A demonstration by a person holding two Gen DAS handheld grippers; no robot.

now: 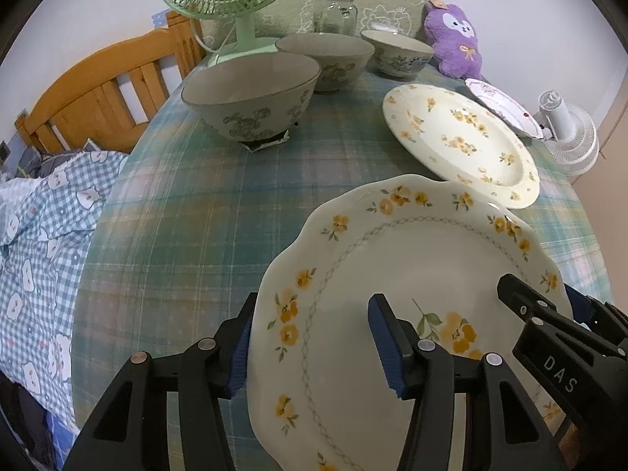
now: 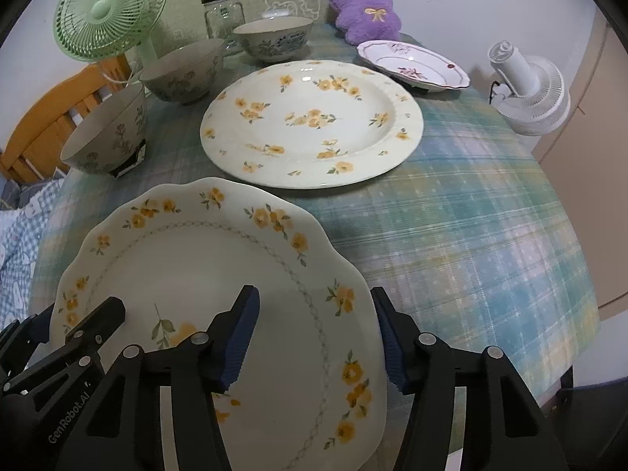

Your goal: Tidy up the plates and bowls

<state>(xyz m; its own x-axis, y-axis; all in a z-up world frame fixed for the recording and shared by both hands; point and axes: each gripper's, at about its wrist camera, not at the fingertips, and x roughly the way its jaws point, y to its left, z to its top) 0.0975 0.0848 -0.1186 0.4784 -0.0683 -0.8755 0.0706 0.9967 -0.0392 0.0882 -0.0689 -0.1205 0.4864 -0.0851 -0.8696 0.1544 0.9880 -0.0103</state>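
Because the scalloped plate at the near edge of the plaid tablecloth is too wide for one grip, I set my left gripper and right gripper astride opposite rims, fingers parted, not visibly pinching.

The scalloped plate is cream with yellow flowers. The tabletop wears teal plaid; the plush is purple.
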